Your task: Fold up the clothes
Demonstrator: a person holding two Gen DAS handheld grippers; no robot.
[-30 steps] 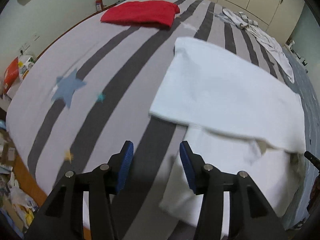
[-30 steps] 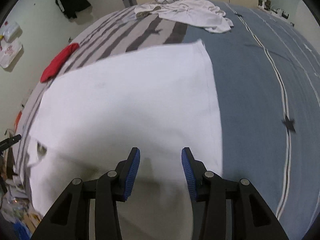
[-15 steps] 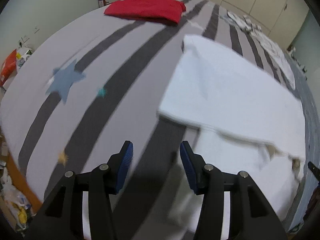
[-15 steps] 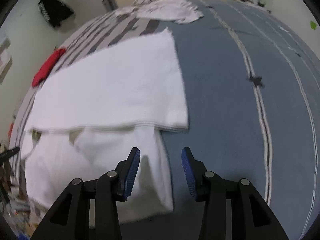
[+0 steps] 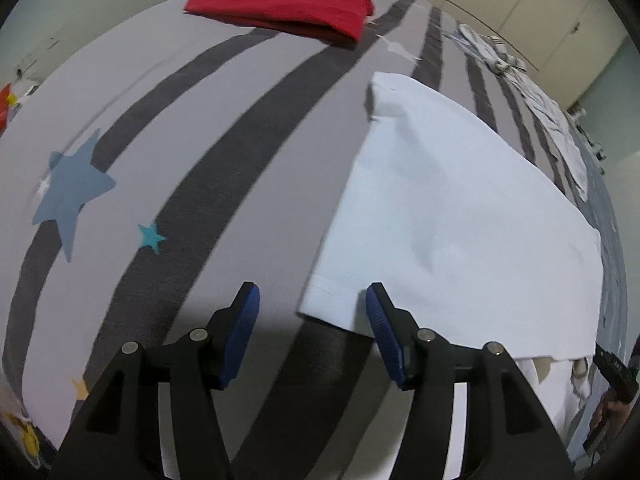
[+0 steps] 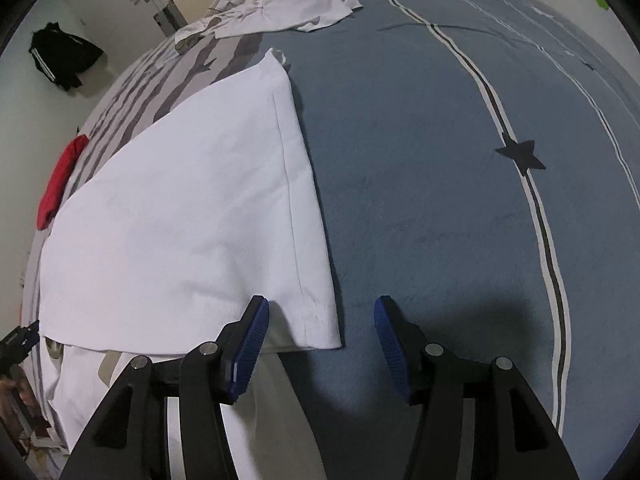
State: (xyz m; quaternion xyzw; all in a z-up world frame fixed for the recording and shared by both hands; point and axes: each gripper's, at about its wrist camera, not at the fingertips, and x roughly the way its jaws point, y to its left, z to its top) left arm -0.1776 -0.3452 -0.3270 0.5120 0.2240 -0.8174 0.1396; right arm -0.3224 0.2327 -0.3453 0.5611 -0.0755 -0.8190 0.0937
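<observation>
A white shirt (image 5: 452, 216) lies on the bed with its hem half folded over the collar half. My left gripper (image 5: 312, 320) is open, low over the bed, and the folded layer's near left corner sits between its blue fingertips. The same white shirt (image 6: 192, 216) fills the left of the right wrist view. My right gripper (image 6: 320, 328) is open too, and the layer's near right corner lies between its fingertips. Neither gripper holds cloth. The collar part (image 6: 80, 364) peeks out below the fold.
A folded red garment (image 5: 280, 8) lies at the bed's far left. A crumpled white and striped pile (image 6: 276, 8) sits at the far end. The bed cover is grey striped (image 5: 160, 128) on the left and blue (image 6: 420, 160) on the right. Cupboards and a door stand beyond.
Both grippers have come down and forward toward the near corners of the folded layer. The right one shifted right, from over the shirt's middle to its right edge. Both stayed open.
</observation>
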